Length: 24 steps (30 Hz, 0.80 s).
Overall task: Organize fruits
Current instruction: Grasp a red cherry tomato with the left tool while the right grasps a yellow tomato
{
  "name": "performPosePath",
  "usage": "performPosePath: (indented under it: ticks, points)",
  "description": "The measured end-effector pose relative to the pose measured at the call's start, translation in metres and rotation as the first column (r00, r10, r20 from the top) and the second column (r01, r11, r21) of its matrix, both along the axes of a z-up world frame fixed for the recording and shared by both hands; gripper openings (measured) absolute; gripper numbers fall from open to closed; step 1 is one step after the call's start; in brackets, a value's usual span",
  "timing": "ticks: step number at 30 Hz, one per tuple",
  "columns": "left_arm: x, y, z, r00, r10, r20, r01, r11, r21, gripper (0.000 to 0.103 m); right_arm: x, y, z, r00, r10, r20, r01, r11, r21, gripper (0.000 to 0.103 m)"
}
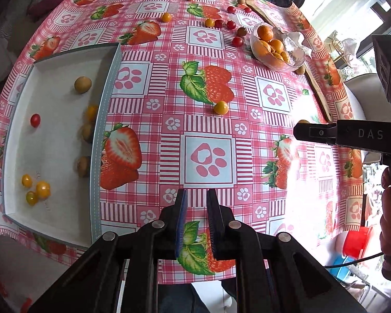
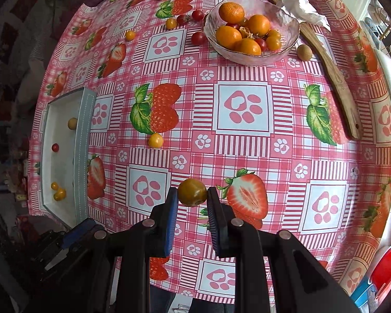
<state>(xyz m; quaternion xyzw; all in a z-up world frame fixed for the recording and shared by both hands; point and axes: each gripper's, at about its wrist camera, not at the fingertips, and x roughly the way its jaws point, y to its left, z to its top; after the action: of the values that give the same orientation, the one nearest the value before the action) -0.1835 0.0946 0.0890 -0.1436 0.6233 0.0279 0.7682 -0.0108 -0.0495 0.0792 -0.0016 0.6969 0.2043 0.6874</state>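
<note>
Right now the right gripper (image 2: pixel 192 195) has its fingers (image 2: pixel 169 216) pinching a small brownish-orange round tomato (image 2: pixel 192 192) at the tips, lifted over the near middle of the pink checked strawberry-print surface (image 2: pixel 242 156). The left gripper (image 1: pixel 196 203) hovers over the near edge of that surface with its fingers (image 1: pixel 181 216) set a narrow gap apart and nothing between them.

To the left lies a shallow rectangular white tray with a grey rim (image 1: pixel 101 120); inside it are a red cherry tomato (image 1: pixel 35 120), several small yellow ones (image 1: pixel 42 189) near its near end, and brownish round fruits (image 1: pixel 82 84) along its right wall. A lone yellow-orange small fruit (image 2: pixel 156 140) sits on the surface between the tray and the middle. Far right stands a clear glass bowl (image 2: pixel 250 57) of oranges (image 2: pixel 231 12), with red and yellow cherry tomatoes (image 2: pixel 198 38) scattered just left of it. A long wooden board (image 2: pixel 333 75) runs along the right edge.
</note>
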Motion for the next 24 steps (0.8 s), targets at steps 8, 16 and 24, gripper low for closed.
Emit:
performPosePath:
  ticks: [8,16,24]
  points:
    - [-0.01,-0.035,-0.028,0.993,-0.106,-0.06,0.111,0.99,0.09,0.076,-0.013,-0.017,-0.001,0.999,-0.001,-0.035,0.001,1.0,-0.011,0.025]
    - [-0.005,-0.073,-0.065,0.976,-0.177,-0.124,0.187,0.979,0.082,0.076,-0.028,-0.045,-0.013,0.996,-0.031,-0.081,0.026,0.998,-0.06,0.025]
    - [0.002,-0.073,-0.073,0.981,-0.153,-0.122,0.165,0.982,0.097,0.02,-0.037,-0.059,-0.015,0.995,-0.047,-0.092,0.039,0.996,-0.079,0.025]
